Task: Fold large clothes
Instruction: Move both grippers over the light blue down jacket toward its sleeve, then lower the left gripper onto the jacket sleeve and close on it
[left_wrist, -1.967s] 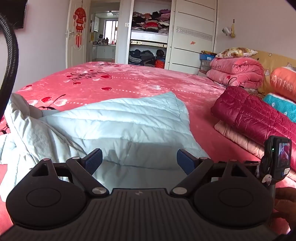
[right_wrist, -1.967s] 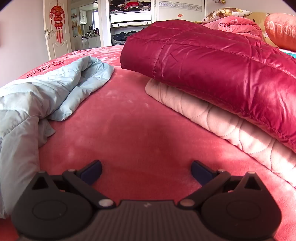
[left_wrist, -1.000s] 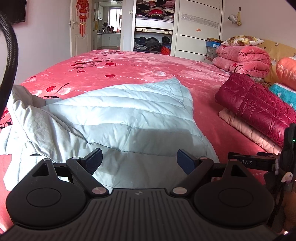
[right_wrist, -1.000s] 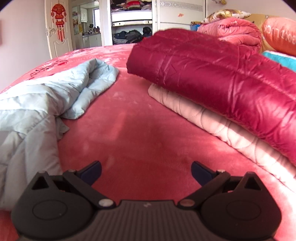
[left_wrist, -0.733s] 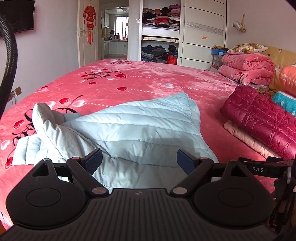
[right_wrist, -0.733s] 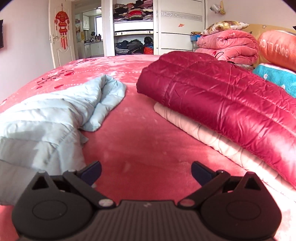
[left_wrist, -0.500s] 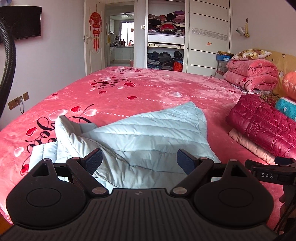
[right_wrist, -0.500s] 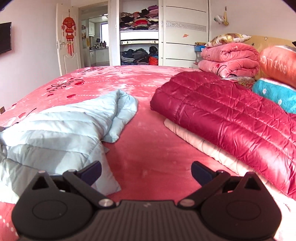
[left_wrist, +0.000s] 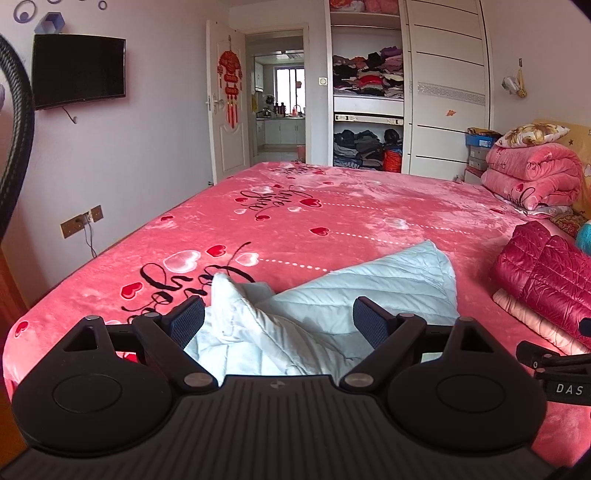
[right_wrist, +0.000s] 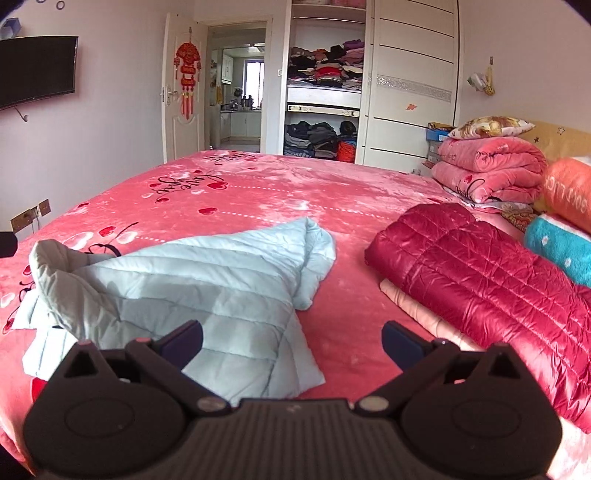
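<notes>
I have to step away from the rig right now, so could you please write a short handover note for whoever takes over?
Left gripper: open, empty, above the light blue jacket.
Right gripper: open, empty, over the jacket's right edge.
The jacket lies loosely rumpled on the pink bedspread, partly doubled over, not neatly folded.
Done: a dark red jacket sits folded on a pale pink garment to the right.
Left: flatten and fold the blue jacket; presumably stack it.
</notes>
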